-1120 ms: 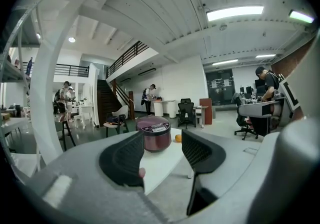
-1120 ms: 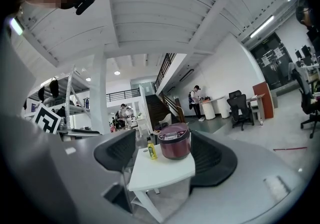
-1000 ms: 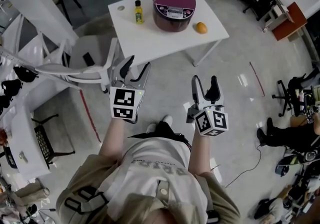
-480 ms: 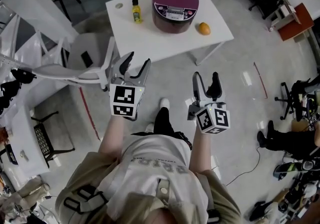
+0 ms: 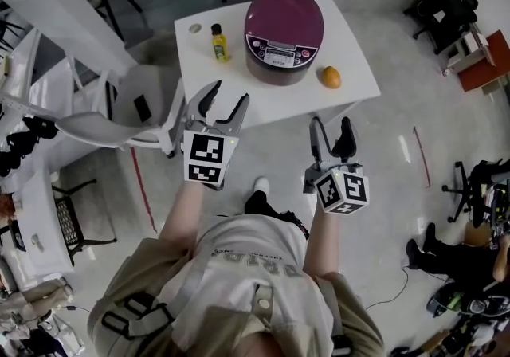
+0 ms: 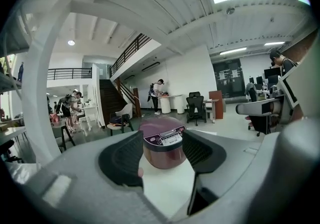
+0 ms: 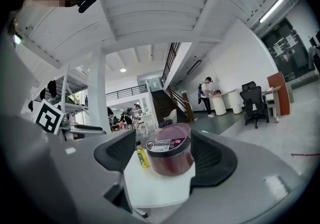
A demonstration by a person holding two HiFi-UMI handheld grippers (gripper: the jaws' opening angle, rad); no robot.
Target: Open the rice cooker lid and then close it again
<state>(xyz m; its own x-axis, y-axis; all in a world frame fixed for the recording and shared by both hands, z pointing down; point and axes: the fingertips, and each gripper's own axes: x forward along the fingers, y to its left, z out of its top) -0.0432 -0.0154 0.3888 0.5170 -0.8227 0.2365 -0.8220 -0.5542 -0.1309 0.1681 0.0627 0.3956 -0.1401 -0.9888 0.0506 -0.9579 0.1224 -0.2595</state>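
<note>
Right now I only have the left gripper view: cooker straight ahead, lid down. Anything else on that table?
Observer: Yes. A yellow bottle stands left of the cooker, outside your view.
Operator: And on its right?
Observer: An orange lies on the table, apart from the cooker.
Operator: Right gripper?
Observer: The right gripper is open and empty. In the head view it is short of the table's near edge.
</note>
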